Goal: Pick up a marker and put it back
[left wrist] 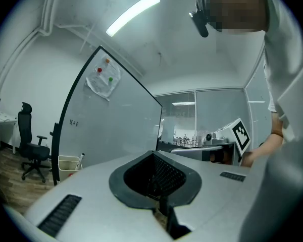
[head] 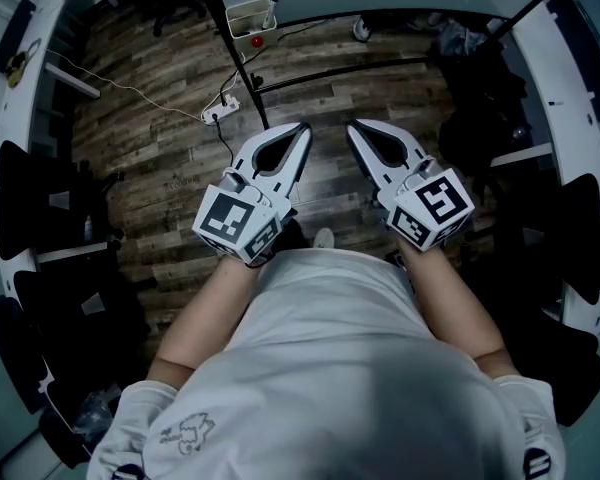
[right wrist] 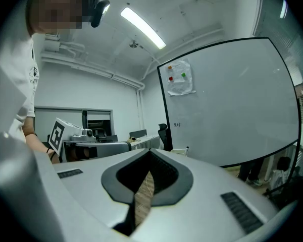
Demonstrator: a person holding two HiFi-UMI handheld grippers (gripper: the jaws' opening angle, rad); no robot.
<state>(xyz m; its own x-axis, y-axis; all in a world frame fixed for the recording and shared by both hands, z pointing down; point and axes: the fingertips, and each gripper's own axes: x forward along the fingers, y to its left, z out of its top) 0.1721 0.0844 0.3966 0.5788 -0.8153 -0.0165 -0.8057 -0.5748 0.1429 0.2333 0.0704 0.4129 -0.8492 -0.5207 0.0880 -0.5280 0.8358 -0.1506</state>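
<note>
Left gripper (head: 302,128) and right gripper (head: 353,128) point level, fingers pressed together, empty; well ahead of them the marker (left wrist: 80,160) stands stored in its white bin (left wrist: 66,166).

The floor (head: 160,138) is plank with a streaked brown wood grain and a faint sheen. The left tongs (head: 302,128) and the right tongs (head: 352,126) have smooth, matt, pale grey plastic shells. Dark matt pads (left wrist: 166,174) with a fine ribbed grain line their inner faces. The marker cube (head: 238,223) on the left tongs bears flat black-and-white print. The person's shirt (head: 330,368) is soft pale cloth. The far whiteboard (right wrist: 232,100) is smooth and glossy, with a crumpled sheet of paper (right wrist: 179,78) on it.
</note>
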